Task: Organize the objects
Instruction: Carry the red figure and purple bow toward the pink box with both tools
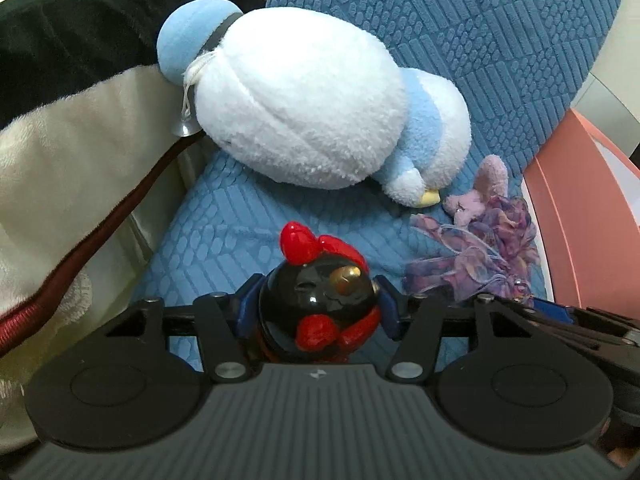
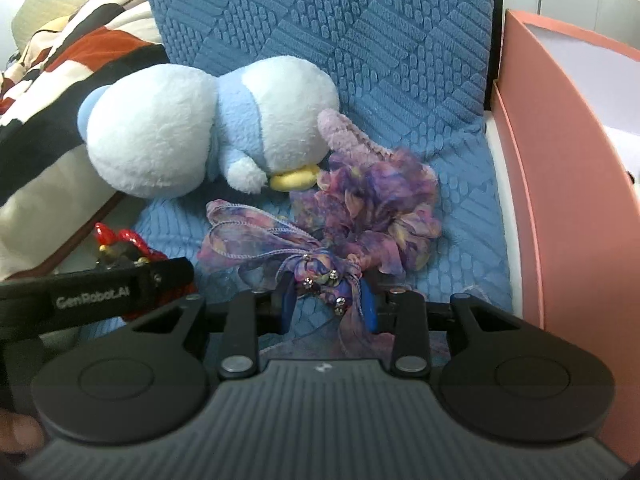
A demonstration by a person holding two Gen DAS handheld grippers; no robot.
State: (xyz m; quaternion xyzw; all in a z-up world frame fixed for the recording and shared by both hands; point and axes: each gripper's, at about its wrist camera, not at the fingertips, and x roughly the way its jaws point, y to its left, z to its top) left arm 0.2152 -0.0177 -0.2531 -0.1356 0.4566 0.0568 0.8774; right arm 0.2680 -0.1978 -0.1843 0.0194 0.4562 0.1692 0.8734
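Observation:
My left gripper (image 1: 316,304) is shut on a glossy black chicken figurine (image 1: 320,300) with a red comb, held over the blue seat cushion (image 1: 224,224). The figurine also shows at the left of the right wrist view (image 2: 120,246). My right gripper (image 2: 328,300) is shut on the beaded knot of a purple floral ribbon bow (image 2: 320,268), attached to a purple plush bunny (image 2: 380,196) lying on the cushion. The bunny also shows in the left wrist view (image 1: 480,232). A white and light-blue plush penguin (image 1: 312,108) lies on its side behind both; it appears in the right wrist view (image 2: 200,136).
A patterned black, white and orange blanket (image 1: 60,80) is piled at the left. A pink box wall (image 2: 560,160) stands at the right edge of the seat. The blue textured backrest (image 2: 320,20) rises behind the toys.

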